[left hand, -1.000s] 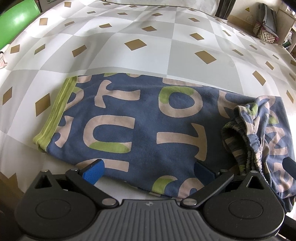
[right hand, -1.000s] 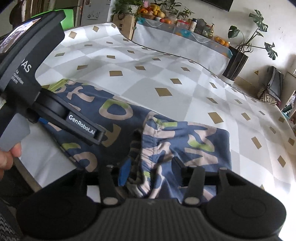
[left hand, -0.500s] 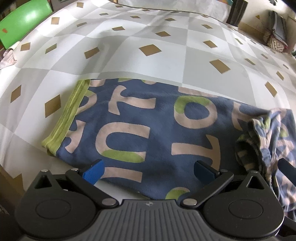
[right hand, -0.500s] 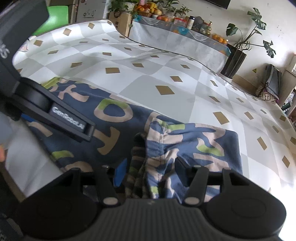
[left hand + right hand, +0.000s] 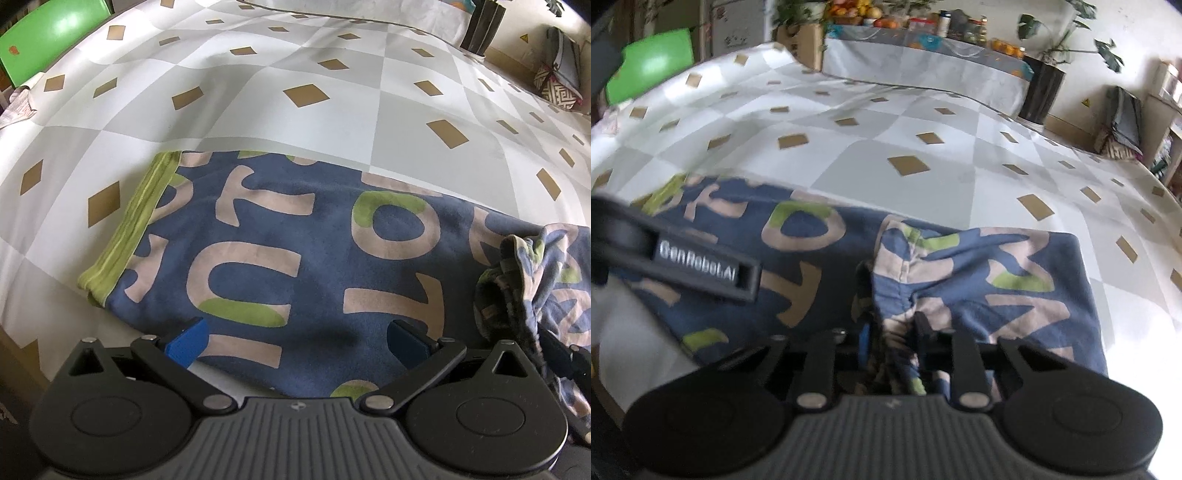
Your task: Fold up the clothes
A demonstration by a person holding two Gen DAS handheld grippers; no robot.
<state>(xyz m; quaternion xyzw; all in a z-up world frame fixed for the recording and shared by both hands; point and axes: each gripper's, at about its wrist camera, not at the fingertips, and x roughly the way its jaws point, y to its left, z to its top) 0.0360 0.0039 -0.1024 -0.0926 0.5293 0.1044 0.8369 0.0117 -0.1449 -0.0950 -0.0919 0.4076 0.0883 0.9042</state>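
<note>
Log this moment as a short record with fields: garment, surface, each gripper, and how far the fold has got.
garment: blue trousers with large beige and green letters, lying flat, green cuff at the left end
waistband: bunched elastic end rumpled at the right
surface: checked cloth with brown diamonds
left gripper: jaws wide apart over the near edge of the trousers, gripping nothing
right gripper: jaws have just been closing, now pinching the bunched waistband
fold: not yet made; the trousers lie full length
</note>
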